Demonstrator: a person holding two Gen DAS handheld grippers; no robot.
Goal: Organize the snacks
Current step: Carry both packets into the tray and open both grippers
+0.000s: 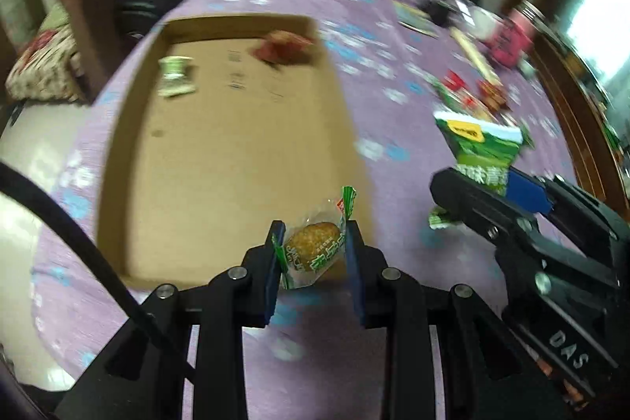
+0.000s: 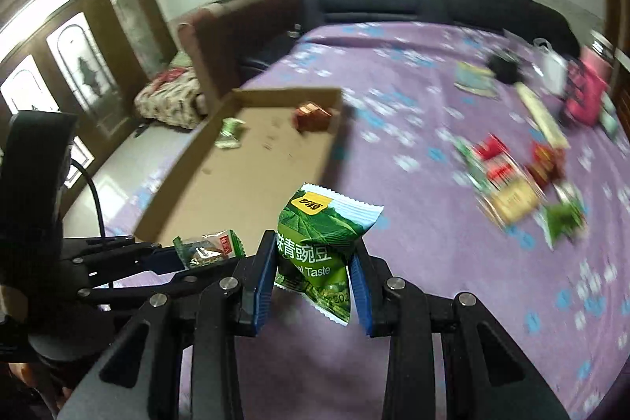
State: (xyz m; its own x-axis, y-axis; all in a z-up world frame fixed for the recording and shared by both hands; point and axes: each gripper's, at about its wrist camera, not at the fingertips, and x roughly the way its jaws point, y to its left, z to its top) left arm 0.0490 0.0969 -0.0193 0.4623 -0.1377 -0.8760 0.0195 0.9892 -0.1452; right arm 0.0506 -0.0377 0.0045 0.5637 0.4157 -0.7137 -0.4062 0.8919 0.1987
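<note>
My left gripper is shut on a small clear-and-green wrapped cake snack, held above the near edge of a flat cardboard tray. My right gripper is shut on a green pea snack packet, held above the purple bedspread to the right of the tray. Each gripper shows in the other's view: the right one with its green packet, the left one with its cake snack. In the tray lie a green packet and a red packet.
A pile of loose red, green and yellow snacks lies on the purple bedspread at the right. A pink bag, a black object and papers lie farther back. A dark headboard and a brown chair stand behind.
</note>
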